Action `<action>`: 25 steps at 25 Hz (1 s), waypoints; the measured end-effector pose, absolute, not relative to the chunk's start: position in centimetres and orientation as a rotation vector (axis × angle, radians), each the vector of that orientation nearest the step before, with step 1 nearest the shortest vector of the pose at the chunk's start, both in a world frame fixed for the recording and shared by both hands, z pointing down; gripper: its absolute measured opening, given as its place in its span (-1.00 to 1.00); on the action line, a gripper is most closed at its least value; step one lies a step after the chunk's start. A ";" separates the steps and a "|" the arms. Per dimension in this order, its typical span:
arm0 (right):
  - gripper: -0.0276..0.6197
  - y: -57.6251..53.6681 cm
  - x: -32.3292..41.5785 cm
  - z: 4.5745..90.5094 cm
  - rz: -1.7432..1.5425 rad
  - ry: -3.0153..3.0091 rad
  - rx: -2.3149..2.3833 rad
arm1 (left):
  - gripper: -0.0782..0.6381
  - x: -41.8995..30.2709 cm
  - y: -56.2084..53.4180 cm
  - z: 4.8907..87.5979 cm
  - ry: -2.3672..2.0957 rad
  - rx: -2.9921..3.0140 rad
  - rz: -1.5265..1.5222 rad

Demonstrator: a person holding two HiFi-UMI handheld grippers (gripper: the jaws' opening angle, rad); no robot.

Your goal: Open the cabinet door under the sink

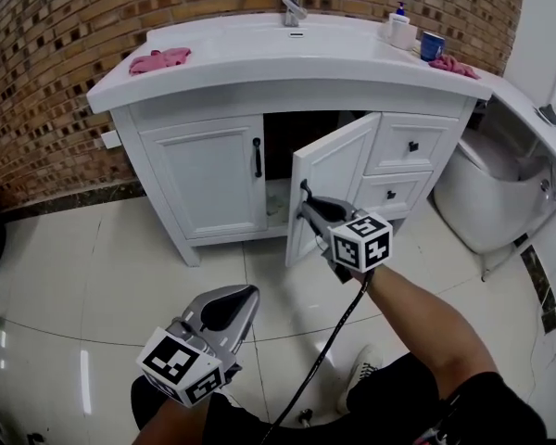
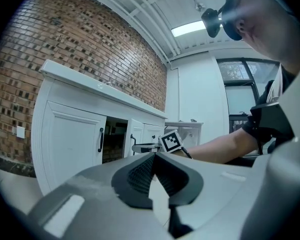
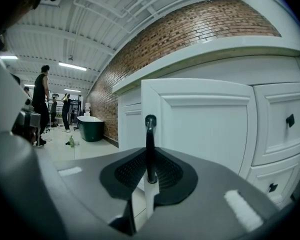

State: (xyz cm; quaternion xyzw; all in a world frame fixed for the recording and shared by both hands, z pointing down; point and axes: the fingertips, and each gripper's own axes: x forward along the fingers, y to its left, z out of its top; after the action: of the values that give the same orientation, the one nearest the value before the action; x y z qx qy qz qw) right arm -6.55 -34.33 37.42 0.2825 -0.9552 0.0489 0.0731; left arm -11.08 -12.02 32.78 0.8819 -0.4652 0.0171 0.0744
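The white vanity (image 1: 167,100) under the sink (image 1: 259,44) has two doors. Its right door (image 1: 338,170) stands swung out toward me, showing the dark inside. My right gripper (image 1: 306,208) is shut on that door's black bar handle (image 3: 150,144), which runs upright between the pads (image 3: 167,171). The left door (image 1: 208,174) is closed, its black handle (image 1: 257,157) untouched. My left gripper (image 1: 247,295) hangs low over the floor tiles, well in front of the cabinet, shut with nothing in it; in its own view the left gripper (image 2: 153,156) points at the cabinet front.
Two drawers (image 1: 412,144) sit right of the open door, and a toilet (image 1: 486,193) stands further right. On the counter lie a pink cloth (image 1: 159,59), a soap bottle (image 1: 400,26) and a blue cup (image 1: 432,44). A brick wall (image 1: 46,54) runs behind. People stand far off in the right gripper view.
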 end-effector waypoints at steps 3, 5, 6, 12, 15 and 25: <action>-0.77 -33.5 -5.4 37.4 0.162 -2.854 0.848 | -0.77 -10.7 -11.9 32.6 -1.386 2.661 0.053; -0.77 -32.9 -4.6 37.4 0.162 -2.848 0.844 | -0.77 -10.4 -11.9 32.5 -1.374 2.671 0.055; -0.77 -32.7 -4.2 37.4 0.157 -2.845 0.840 | -0.77 -10.2 -11.9 32.5 -1.366 2.678 0.055; -0.77 -31.5 -1.8 37.4 0.134 -2.827 0.838 | -0.77 -9.1 -12.3 32.9 -1.334 2.692 0.077; -0.77 -31.1 -0.5 37.4 0.134 -2.837 0.860 | -0.77 -8.4 -12.3 32.7 -1.324 2.705 0.082; -0.78 -30.3 5.3 37.4 0.130 -2.818 0.984 | -0.77 -6.5 -12.2 33.3 -1.303 2.722 0.131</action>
State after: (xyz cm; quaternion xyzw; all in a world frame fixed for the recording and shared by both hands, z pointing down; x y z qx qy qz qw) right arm 5.26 -30.33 37.44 0.3284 -0.9404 0.0433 0.0769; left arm -6.51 -12.16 33.32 0.8995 -0.4305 0.0432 0.0607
